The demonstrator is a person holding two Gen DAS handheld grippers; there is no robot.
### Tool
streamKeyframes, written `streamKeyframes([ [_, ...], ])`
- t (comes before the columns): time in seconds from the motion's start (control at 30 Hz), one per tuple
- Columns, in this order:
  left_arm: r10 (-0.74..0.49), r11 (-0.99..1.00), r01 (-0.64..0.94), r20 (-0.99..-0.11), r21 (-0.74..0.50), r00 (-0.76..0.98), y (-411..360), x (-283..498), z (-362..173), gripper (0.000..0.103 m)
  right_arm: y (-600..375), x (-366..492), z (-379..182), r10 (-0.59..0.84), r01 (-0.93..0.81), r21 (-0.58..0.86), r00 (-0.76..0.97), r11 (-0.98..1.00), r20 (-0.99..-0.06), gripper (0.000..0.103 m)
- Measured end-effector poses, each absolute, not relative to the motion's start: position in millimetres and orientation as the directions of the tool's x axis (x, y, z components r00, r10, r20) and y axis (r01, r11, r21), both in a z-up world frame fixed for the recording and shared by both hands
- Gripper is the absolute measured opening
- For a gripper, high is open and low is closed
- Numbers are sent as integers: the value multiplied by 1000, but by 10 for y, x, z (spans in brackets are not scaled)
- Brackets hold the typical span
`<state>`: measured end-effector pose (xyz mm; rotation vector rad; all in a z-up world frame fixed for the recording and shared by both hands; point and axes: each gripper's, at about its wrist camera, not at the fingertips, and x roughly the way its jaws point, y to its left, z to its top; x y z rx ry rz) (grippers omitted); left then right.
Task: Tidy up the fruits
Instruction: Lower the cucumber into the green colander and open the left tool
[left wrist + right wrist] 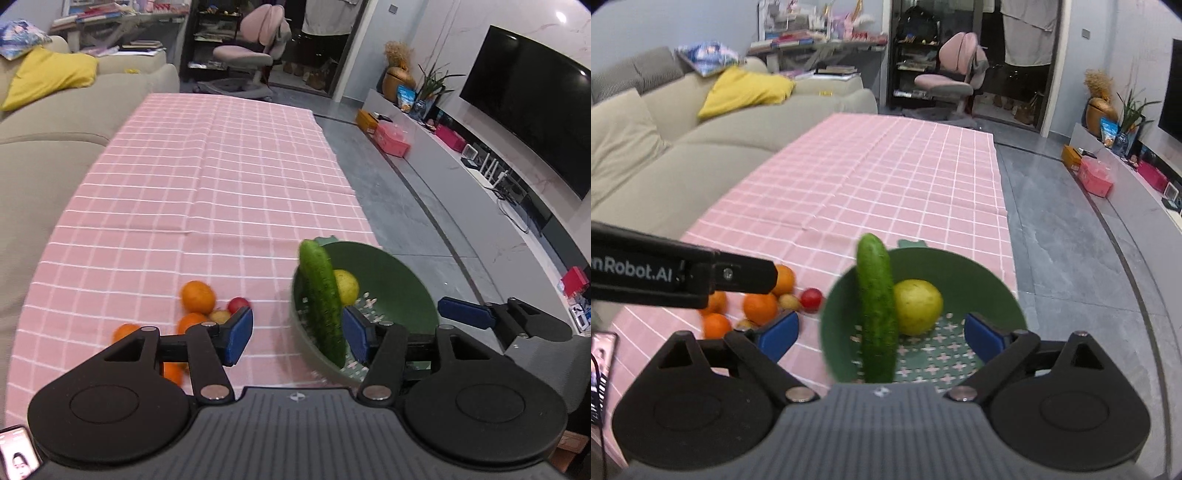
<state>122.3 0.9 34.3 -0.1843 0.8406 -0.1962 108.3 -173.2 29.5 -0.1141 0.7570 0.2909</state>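
Observation:
A green bowl [990,280] sits near the table's right edge and holds a yellow-green pear [918,306]. A green cucumber [877,314] stands nearly upright and motion-blurred between the open jaws of my right gripper [882,338], touching neither pad. It shows in the left wrist view too [323,302], beside the bowl [388,273]. My left gripper [299,336] is open and empty. Several oranges [761,306] [197,295], a red fruit [811,298] and a small yellowish fruit [790,301] lie on the cloth left of the bowl.
A pink checked tablecloth [886,177] covers the long table. A beige sofa [683,162] runs along its left side. Grey floor [1071,266] and a TV console [461,162] lie to the right. A phone [16,454] sits at the near left.

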Motion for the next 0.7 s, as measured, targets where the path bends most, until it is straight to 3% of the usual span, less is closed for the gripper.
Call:
streamKeyframes([
  [0.3,-207,973,59,-729,-223,652,414,908,255,65,-1422,785,253,289,-327,69,692,942,-662,93],
  [0.53,-210,965,15,-739,-260,640,804,785,52,65,-1107,691,102,305,-394,16,685,919,-661,92],
  [0.7,-234,951,-14,-746,-309,623,968,840,-116,65,-942,716,-63,304,-448,-29,652,894,-695,77],
])
